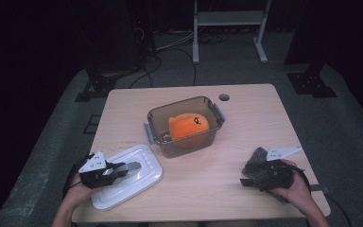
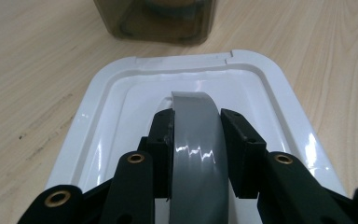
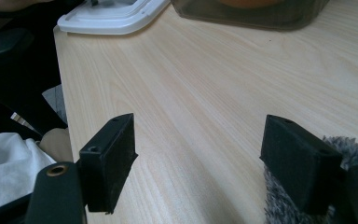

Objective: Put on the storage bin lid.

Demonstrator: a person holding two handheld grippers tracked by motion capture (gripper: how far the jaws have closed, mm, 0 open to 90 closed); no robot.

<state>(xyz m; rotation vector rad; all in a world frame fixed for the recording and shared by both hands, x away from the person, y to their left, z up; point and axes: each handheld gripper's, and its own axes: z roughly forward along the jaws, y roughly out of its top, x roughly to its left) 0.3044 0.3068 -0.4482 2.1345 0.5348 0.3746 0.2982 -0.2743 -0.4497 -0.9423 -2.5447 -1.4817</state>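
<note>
The left tongs are closed on the grey handle of the white lid. The smoky container, holding an orange plush toy, lies up and right of the lid. The right tongs stand open, empty.

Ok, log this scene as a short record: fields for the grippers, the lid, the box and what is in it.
left gripper: shut on the grey handle of the lid
lid: white, flat on the table, near the left front edge, apart from the box
box: smoky clear plastic, open, mid-table
contents: orange plush toy inside the box
right gripper: open, nothing between the jaws, low over the table
beside right gripper: grey fuzzy thing; what it is cannot be told
</note>
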